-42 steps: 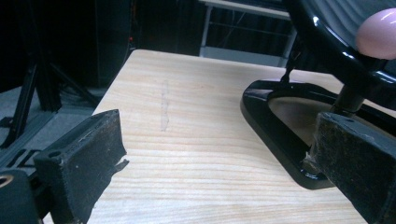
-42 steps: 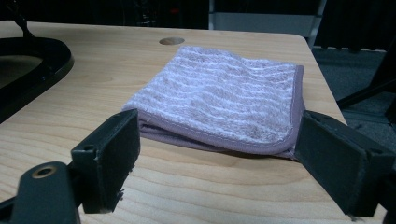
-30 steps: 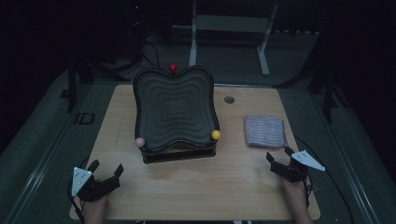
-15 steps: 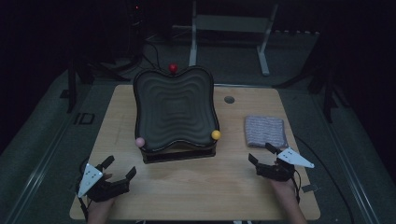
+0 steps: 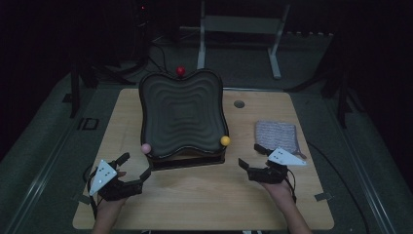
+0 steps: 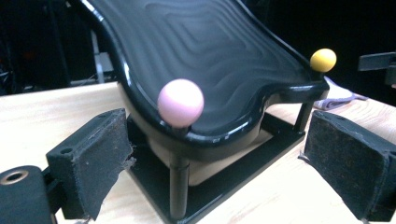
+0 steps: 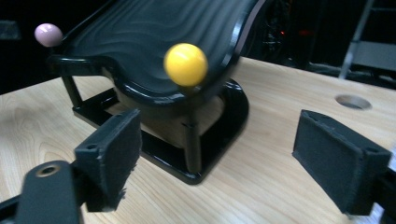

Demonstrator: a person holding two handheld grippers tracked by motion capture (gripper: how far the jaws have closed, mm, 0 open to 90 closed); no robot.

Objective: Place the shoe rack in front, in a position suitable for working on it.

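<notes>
here both claws are spread and empty at the tabletop's (image 5: 204,195) near edge: left claw (image 5: 130,170) faces the pink ball (image 5: 145,148), right claw (image 5: 249,161) the yellow ball (image 5: 225,141), on the black tray's (image 5: 181,114) near corners. approach step, i judge; next each needs closing in around its ball.

the tray's (image 6: 219,60) far end runs off the picture's top edge.

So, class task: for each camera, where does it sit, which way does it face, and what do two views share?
High view: above the person's side, looking forward and down at the tray; both hands show.
Left gripper view: on the left gripper, facing the pink ball; open jaws show.
Right gripper view: on the right gripper, facing the yellow ball; open jaws show.
Shared: both balls.
</notes>
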